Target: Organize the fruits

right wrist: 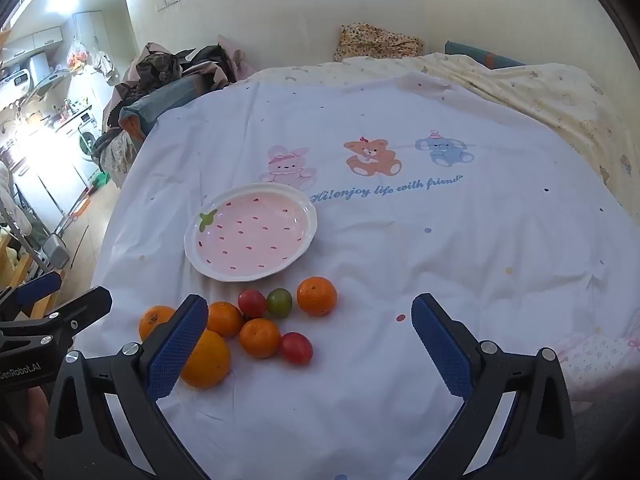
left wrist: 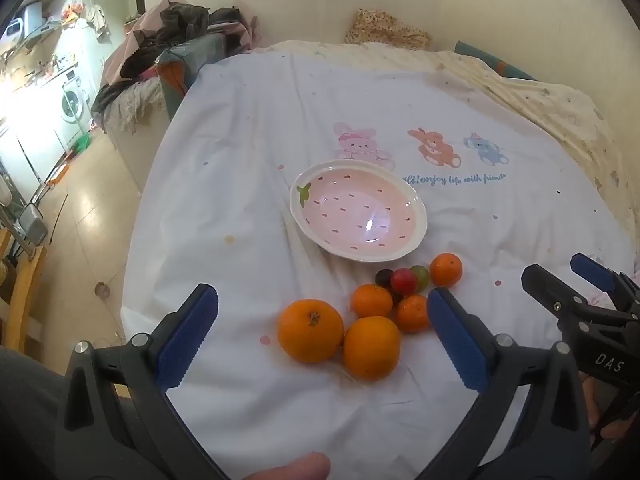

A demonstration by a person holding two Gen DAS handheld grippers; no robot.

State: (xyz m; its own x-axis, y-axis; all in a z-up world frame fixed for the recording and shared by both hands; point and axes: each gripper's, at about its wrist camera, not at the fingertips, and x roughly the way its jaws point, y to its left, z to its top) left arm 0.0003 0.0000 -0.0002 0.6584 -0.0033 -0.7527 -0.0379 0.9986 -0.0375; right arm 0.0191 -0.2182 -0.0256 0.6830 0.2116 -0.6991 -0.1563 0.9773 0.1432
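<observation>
A pink strawberry-pattern plate (left wrist: 360,212) (right wrist: 252,232) lies empty on the white sheet. In front of it sits a cluster of several oranges, the biggest ones (left wrist: 311,330) (right wrist: 206,360) nearest me. Among them are small tomatoes: a red one (left wrist: 404,281) (right wrist: 252,303), a green one (left wrist: 421,275) (right wrist: 279,302), a dark one (left wrist: 384,278), and another red one (right wrist: 296,348). My left gripper (left wrist: 322,296) (right wrist: 66,292) hovers open over the two big oranges, touching nothing. My right gripper (right wrist: 310,306) (left wrist: 566,276) stands open to the right of the cluster, also holding nothing.
The white sheet (right wrist: 400,264) with cartoon animals covers a bed. A heap of clothes (left wrist: 180,36) lies at the back left, a floral cushion (right wrist: 376,42) at the back. The bed's left edge drops to a tiled floor (left wrist: 88,216). A fingertip (left wrist: 296,468) shows at the bottom.
</observation>
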